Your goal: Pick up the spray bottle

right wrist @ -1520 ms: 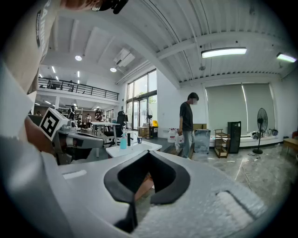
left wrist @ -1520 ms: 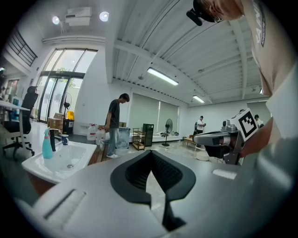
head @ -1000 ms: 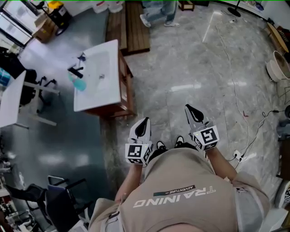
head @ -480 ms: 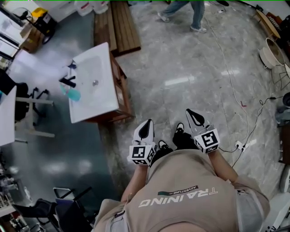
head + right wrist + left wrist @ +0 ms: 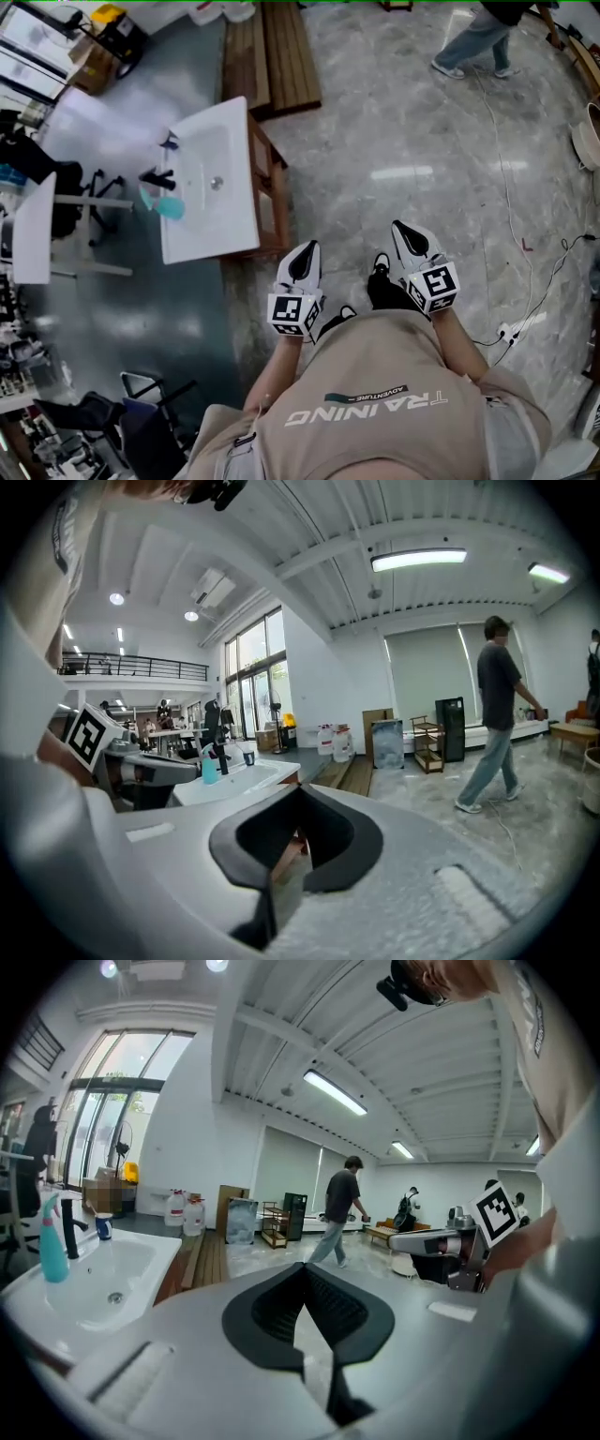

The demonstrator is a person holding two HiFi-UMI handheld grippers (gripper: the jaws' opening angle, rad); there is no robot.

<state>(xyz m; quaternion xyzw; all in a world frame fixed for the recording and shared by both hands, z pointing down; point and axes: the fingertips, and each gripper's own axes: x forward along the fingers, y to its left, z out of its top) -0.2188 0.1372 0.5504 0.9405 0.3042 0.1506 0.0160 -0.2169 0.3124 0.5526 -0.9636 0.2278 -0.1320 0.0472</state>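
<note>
The person carrying the grippers has stepped closer over the last second. The white sink now sits lower and nearer ahead of them, while a passer-by has wandered off to the far right. Nothing else about the hands has changed. The left gripper has its fingers pressed fully together with nothing between them, and the right gripper looks the same, closed and empty, both held low in front of the body. The spray bottle, the teal one, stands on the sink's far rim just beside the black tap. It is ahead of the left fingertips and off to their left, still well apart from them, and farther still from the right ones. To my eye this is only the walk-up. The gap is shrinking, but those fingers will have to spread before either gripper can close round the bottle, and the left one looks the better placed.
</note>
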